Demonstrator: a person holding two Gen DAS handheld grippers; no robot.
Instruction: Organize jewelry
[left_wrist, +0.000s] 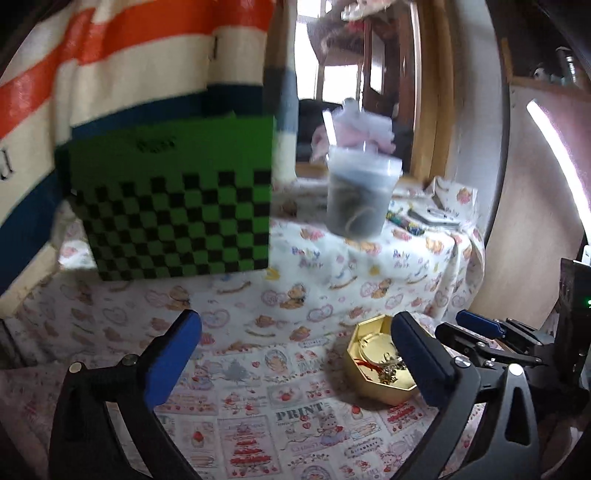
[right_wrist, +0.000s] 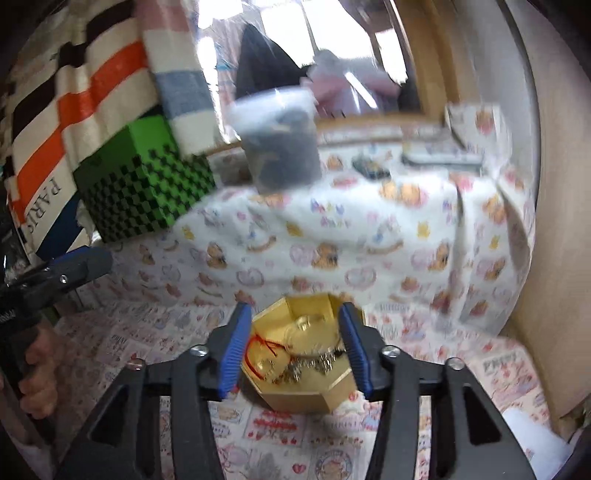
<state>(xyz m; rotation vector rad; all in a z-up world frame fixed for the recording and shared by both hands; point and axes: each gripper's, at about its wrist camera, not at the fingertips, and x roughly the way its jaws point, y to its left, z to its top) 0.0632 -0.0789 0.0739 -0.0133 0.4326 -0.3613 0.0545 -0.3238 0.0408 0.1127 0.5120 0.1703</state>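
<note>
A gold octagonal box (left_wrist: 382, 363) sits open on the printed cloth, with tangled jewelry and a red cord inside; it also shows in the right wrist view (right_wrist: 303, 373). My left gripper (left_wrist: 295, 354) is open and empty, its right finger just beside the box. My right gripper (right_wrist: 293, 347) is open with its two fingers on either side of the box, not pressing it; it shows at the right of the left wrist view (left_wrist: 480, 326). More jewelry (left_wrist: 406, 221) lies on the raised cloth-covered surface behind.
A green checkered box (left_wrist: 173, 199) stands at the back left against a striped bag (left_wrist: 110, 55). A clear plastic tub (left_wrist: 360, 192) with dark contents sits on the raised cloth-covered surface (right_wrist: 332, 236). A wall (right_wrist: 554, 221) closes the right side.
</note>
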